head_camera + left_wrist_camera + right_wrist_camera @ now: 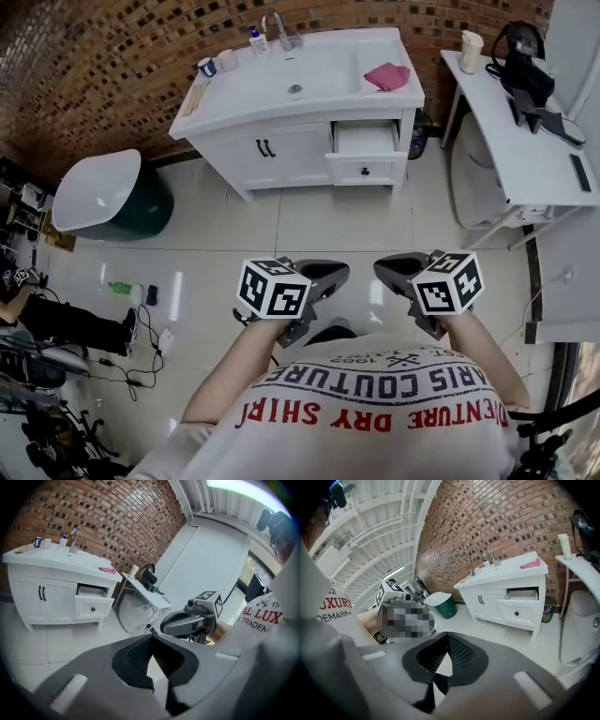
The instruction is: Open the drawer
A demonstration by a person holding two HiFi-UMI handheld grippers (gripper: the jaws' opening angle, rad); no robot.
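I am holding both grippers low in the frame, close in front of my shirt and well apart from the white vanity (281,150) at the upper centre. The left gripper (326,278) is showing its jaws closed together with nothing between them. The right gripper (396,272) is doing the same, pinched closed and empty.

The drawer (365,141) is sitting at the vanity's right side, just under the countertop. It is standing out from the cabinet face with its inside showing from above and its small dark knob (364,171) facing me. I am judging the task's one step as done, or nearly so.

If more travel is wanted, the next move is calling for walking up, spreading one gripper's jaws, closing them on that knob and pulling straight toward me.

I am failing to make out whether the drawer is fully extended, or whether anything is lying inside it; it is too small from here. My hands are hiding behind the marker cubes, and the white side table (506,141) is running off the right edge.
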